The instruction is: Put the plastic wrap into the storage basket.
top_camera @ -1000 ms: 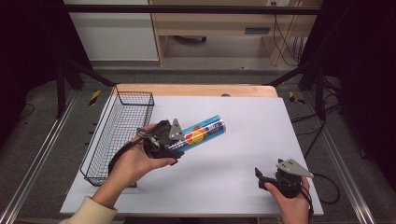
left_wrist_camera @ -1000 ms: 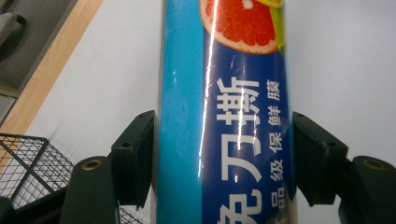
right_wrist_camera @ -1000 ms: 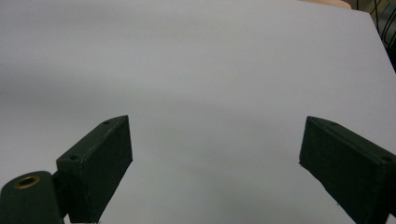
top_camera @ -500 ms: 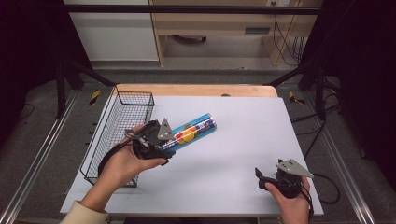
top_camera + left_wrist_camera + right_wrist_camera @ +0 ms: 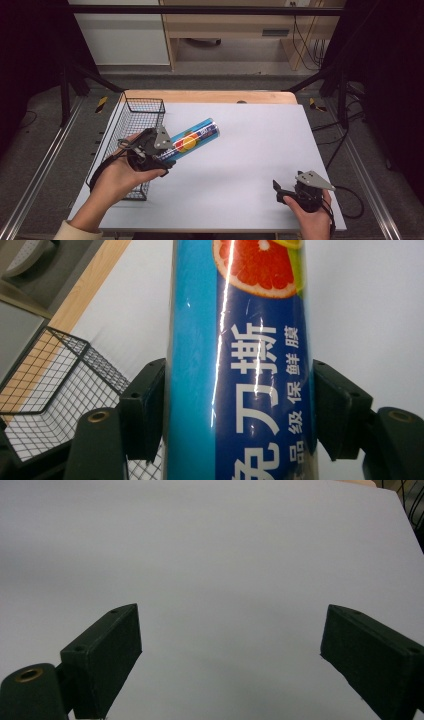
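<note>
A long blue box of cling film (image 5: 192, 139) with a grapefruit picture is held off the white table (image 5: 250, 145), its far end pointing up and right. My left gripper (image 5: 162, 152) is shut on its near end, beside the wire basket (image 5: 127, 145). In the left gripper view the box (image 5: 240, 365) stands between both jaws, pressed on each side, and the basket (image 5: 55, 385) lies to the left. My right gripper (image 5: 280, 192) rests near the table's front right corner, open. In the right gripper view its gripper (image 5: 230, 650) has wide-apart jaws over bare white tabletop.
The black wire basket stands along the table's left edge with a wooden strip (image 5: 210, 96) at the far edge behind it. Metal rails (image 5: 45, 165) run beside the table on the floor. A cable (image 5: 350, 195) trails from the right gripper.
My left gripper has carried the cling film box leftward toward the basket. The right gripper has stayed in place.
</note>
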Demonstrator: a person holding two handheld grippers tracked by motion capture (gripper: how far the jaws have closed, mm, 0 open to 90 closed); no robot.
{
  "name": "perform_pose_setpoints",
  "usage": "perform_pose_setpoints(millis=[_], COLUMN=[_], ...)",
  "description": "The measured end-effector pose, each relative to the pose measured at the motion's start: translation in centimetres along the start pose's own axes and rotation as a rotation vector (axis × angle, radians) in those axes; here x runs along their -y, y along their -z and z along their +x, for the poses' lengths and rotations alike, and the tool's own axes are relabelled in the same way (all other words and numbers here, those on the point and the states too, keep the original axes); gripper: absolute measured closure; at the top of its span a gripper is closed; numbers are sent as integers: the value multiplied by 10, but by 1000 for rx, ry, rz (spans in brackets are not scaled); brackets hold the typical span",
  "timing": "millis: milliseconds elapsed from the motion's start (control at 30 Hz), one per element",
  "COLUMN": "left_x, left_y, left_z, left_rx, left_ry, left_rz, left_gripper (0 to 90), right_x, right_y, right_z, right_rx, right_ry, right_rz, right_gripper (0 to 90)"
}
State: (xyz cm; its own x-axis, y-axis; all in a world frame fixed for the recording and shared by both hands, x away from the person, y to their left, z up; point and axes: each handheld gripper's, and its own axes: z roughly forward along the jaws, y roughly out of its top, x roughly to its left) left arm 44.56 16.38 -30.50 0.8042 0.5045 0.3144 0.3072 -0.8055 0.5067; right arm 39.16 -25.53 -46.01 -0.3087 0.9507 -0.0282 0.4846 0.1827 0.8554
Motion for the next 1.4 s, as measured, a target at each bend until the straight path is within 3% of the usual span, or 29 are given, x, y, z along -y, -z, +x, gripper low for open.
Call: perform_pose_setpoints(millis=[367,633,1000,1400], left_x=[6,8,16,36], left_y=[2,5,17,27], left_z=[12,16,16,27], left_rx=[-19,-32,-82,-137], left_ry=[29,48,72,150], left_rz=[-3,-21,30,57], left_gripper=[321,321,321,321], right_x=[-1,-2,-6,-5], right_y=[1,-1,5,2], right_z=[4,11,16,11], right_rx=[6,7,-1,5], right_ry=[7,52,74,53], right_rz=[-17,-23,-38,-25], right_gripper=[102,102,103,103])
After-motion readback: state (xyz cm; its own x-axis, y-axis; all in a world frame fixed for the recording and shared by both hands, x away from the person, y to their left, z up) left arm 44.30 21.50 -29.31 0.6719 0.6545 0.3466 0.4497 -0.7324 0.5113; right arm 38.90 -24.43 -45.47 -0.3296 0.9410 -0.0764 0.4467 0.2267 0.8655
